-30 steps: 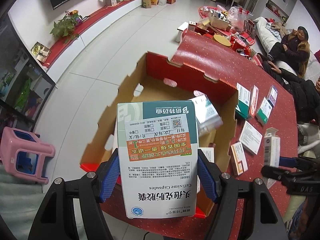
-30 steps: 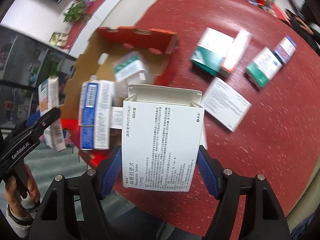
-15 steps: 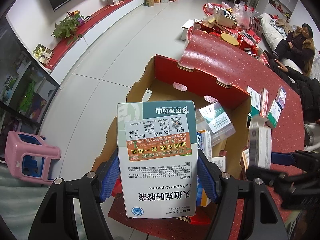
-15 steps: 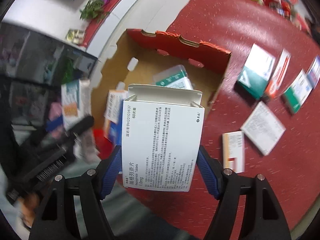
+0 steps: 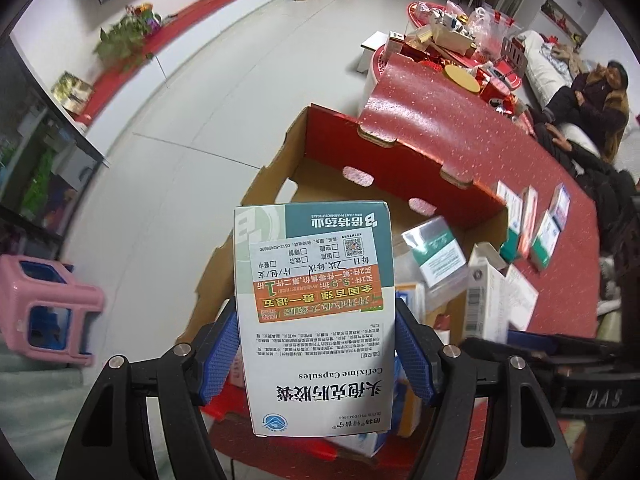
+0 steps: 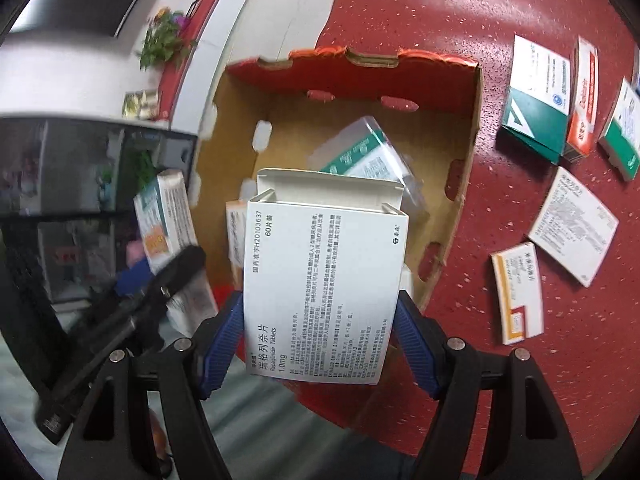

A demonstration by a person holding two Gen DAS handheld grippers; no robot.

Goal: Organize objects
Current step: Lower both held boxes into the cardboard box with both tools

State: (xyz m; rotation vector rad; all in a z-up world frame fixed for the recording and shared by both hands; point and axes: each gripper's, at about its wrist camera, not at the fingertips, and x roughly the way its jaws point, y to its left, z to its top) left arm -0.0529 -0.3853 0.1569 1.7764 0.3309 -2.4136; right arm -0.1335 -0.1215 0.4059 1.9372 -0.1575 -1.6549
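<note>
Over the red table point(image 6: 520, 20), by pale floor point(image 5: 208, 92): each gripper point(image 5: 316, 350) point(image 6: 320, 332) clamping a medicine box point(image 5: 316, 300) point(image 6: 324, 280).

The held Cefixime box point(image 5: 316, 312) hides much of the cardboard tray's point(image 5: 400, 168) contents at centre frame, the plant point(image 6: 164, 42) at upper left is motion-blurred, and the small print on the white box point(image 6: 324, 292) stays unreadable.

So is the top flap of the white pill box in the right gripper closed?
No, the white pill box has its top flap standing open, with the hollow inside showing above the cardboard box.
</note>
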